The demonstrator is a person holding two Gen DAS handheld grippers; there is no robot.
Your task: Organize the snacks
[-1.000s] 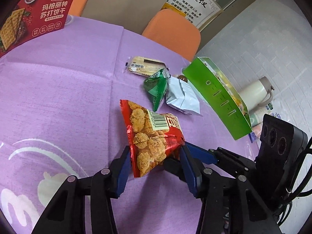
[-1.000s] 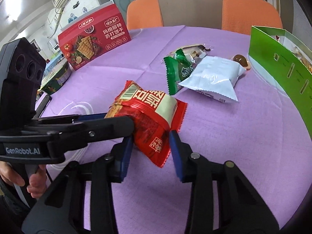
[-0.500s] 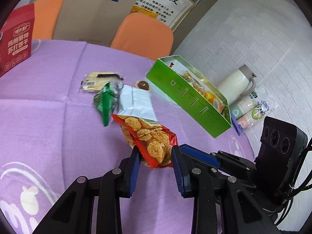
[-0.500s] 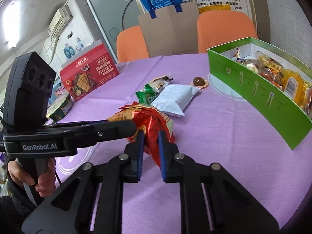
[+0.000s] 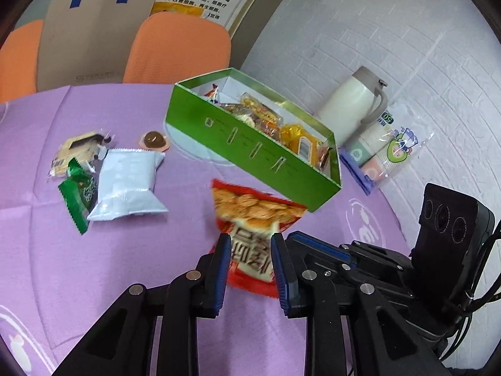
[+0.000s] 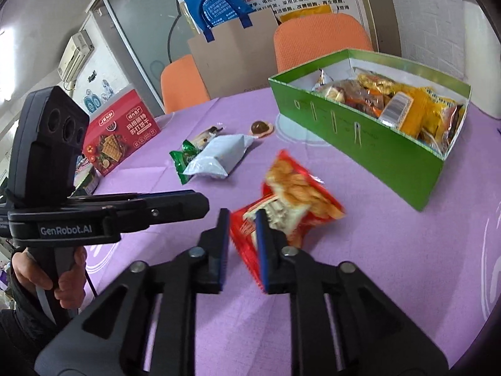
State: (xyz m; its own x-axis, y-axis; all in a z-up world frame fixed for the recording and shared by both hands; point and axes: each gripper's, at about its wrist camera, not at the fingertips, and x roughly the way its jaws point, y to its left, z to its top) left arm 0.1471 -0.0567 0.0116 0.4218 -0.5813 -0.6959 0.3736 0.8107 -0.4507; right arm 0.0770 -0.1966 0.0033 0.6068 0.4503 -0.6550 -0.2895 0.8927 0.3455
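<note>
Left claw (image 5: 250, 261) pinches the red bag (image 5: 255, 219); right claw (image 6: 241, 241) is opening, the blurred bag seemingly between its pads. Green box (image 5: 250, 156) is just beyond; white pack (image 5: 126, 185) lies aside on the desk (image 5: 94, 266).

The red snack bag (image 5: 250, 219) is glossy plastic film, crinkled and catching light. The white packet (image 5: 126, 181) beside it has a duller, satiny foil look, and the green packet (image 5: 76, 194) is shiny film. The purple tablecloth (image 5: 94, 266) is matt cloth with creases from folding. The green box (image 5: 250, 156) is smooth card with a faint sheen, white inside. The grippers' arms are matt black plastic with small bright metal screws, and their blue pads (image 5: 220, 272) look ribbed. The flask (image 5: 353, 103) is smooth and matt, and the bag (image 5: 87, 37) behind is plain brown paper.
</note>
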